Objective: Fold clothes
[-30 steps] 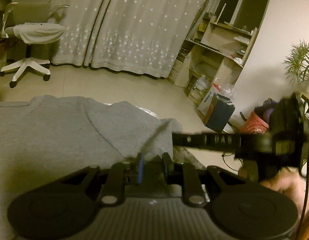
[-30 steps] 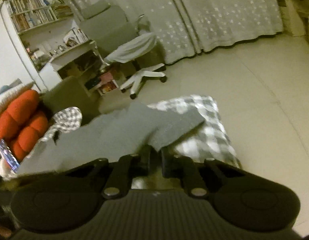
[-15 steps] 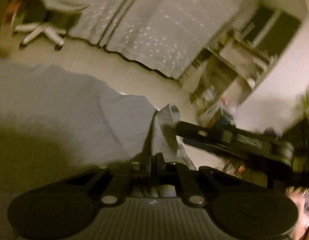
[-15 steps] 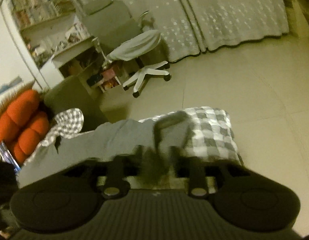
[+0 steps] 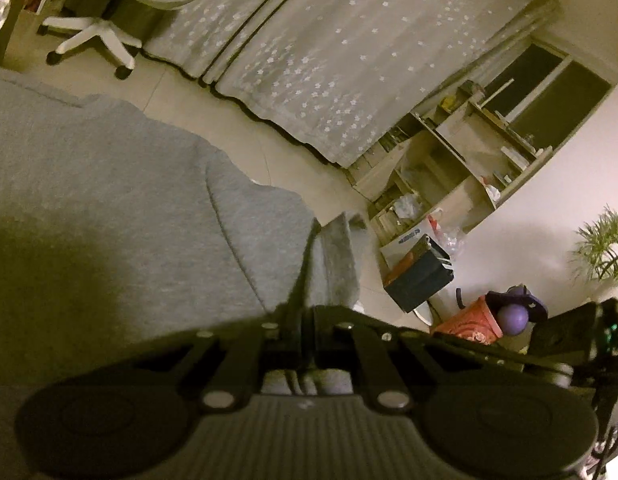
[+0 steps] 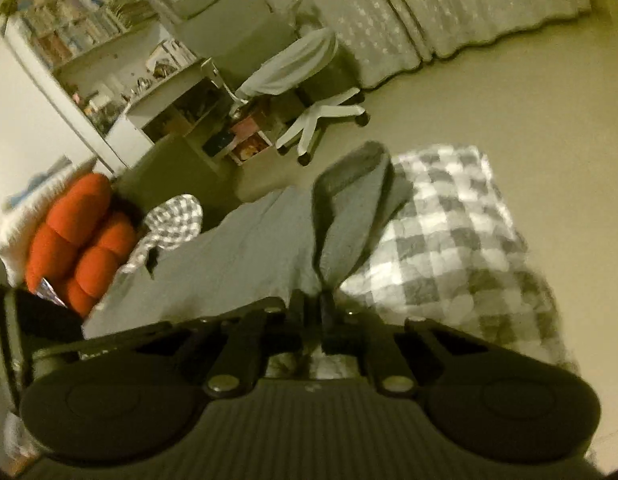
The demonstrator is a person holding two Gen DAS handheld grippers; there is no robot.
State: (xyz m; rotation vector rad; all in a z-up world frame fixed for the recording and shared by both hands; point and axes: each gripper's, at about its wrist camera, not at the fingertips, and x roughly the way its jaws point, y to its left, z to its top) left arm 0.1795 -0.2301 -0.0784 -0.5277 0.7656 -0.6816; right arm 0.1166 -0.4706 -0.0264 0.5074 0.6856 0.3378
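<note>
A grey sweatshirt (image 5: 121, 200) lies spread over the surface in the left wrist view. My left gripper (image 5: 306, 320) is shut on the edge of its sleeve (image 5: 333, 256), which stands up in a pinched fold. In the right wrist view the same grey sweatshirt (image 6: 237, 256) lies beside a checked cloth, and my right gripper (image 6: 312, 304) is shut on its sleeve (image 6: 349, 208), lifted and tilted upward. The right gripper's body shows at the right edge of the left wrist view (image 5: 569, 340).
A checked cloth (image 6: 449, 232) covers the surface under the sweatshirt. Orange cushions (image 6: 77, 236) lie at the left. A white office chair (image 6: 305, 92) stands on the floor before the curtains (image 5: 309, 52). Shelves (image 5: 449, 168), a dark box (image 5: 421, 276) and a plant (image 5: 601, 248) stand at the right.
Both grippers have closed on the sleeve and lifted it. Both views have tilted and swung as the hands rose.
</note>
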